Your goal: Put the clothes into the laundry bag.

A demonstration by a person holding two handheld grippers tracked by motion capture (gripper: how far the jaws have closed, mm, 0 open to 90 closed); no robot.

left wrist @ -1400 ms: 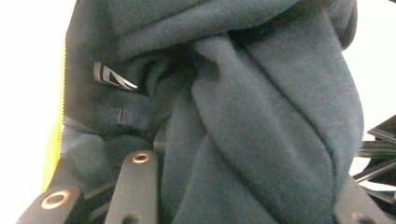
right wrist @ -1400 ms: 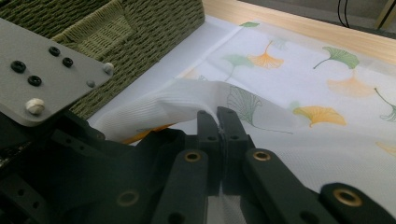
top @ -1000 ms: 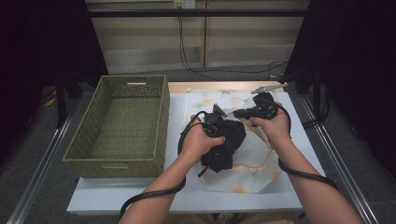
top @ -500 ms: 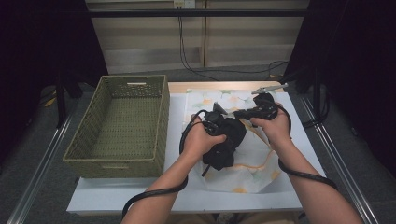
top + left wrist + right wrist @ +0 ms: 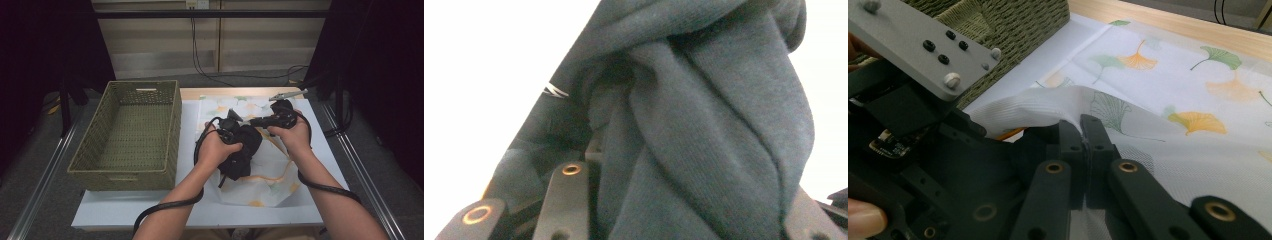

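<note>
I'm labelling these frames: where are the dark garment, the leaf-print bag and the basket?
dark garment point(image 5: 704, 130), left gripper view, its twisted folds.
leaf-print bag point(image 5: 1168, 75), right gripper view, its flat printed face.
basket point(image 5: 172, 131), high view, its right wall.

The scene is viewed from above and behind the person by the high view, which is aimed forward and down over the table point(image 5: 150, 212); the forearms are seen entering from the bottom edge, and the woven basket point(image 5: 131, 134) and the leaf-printed cloth point(image 5: 270, 172) are taken in from a moderate distance. The left gripper view is set very close, along its own jaws, against folds of a dark garment point(image 5: 704, 135). The right gripper view is set low over the table, looking along its jaws across the leaf-printed cloth point(image 5: 1198, 100) towards the basket point(image 5: 1018, 25). The cloth and basket are shared by the high and right gripper views; the dark garment point(image 5: 242, 150) is shared by the high and left gripper views.
</note>
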